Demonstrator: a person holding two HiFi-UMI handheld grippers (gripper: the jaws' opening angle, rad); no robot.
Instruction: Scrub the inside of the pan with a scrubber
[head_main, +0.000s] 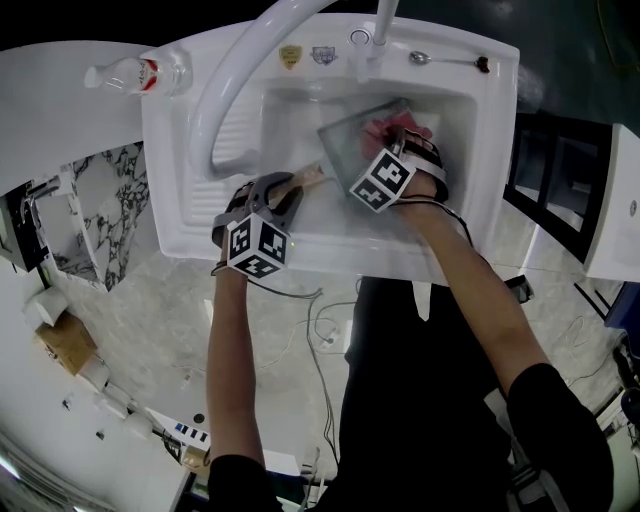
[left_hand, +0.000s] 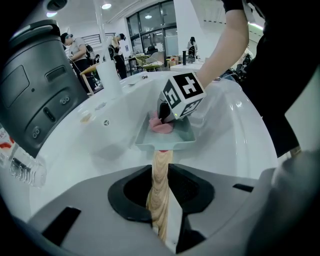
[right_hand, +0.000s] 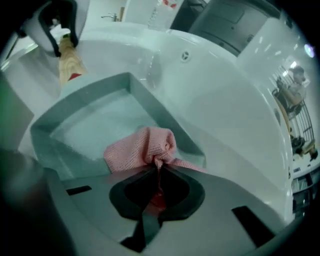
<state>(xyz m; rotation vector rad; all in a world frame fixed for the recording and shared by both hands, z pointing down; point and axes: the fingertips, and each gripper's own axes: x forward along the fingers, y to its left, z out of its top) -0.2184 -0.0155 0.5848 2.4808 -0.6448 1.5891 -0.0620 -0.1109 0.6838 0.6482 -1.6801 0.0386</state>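
Observation:
A pale green square pan (head_main: 352, 140) (left_hand: 187, 136) (right_hand: 95, 125) sits in the white sink (head_main: 180, 190), tilted. Its light wooden handle (left_hand: 161, 185) (right_hand: 67, 62) runs back toward my left gripper (head_main: 285, 195) (left_hand: 161, 210), which is shut on that handle. A pink mesh scrubber (head_main: 380, 130) (left_hand: 161, 126) (right_hand: 142, 147) lies on the pan's inner floor near its wall. My right gripper (head_main: 405, 150) (right_hand: 159, 175) is shut on the bunched end of the scrubber and presses it into the pan.
A white faucet arm (head_main: 240, 80) curves over the sink's left side. A clear plastic bottle (head_main: 135, 72) lies on the counter beside the sink's far left corner. A spoon (head_main: 445, 60) rests on the sink's back ledge. The sink drain (right_hand: 185, 55) shows beyond the pan.

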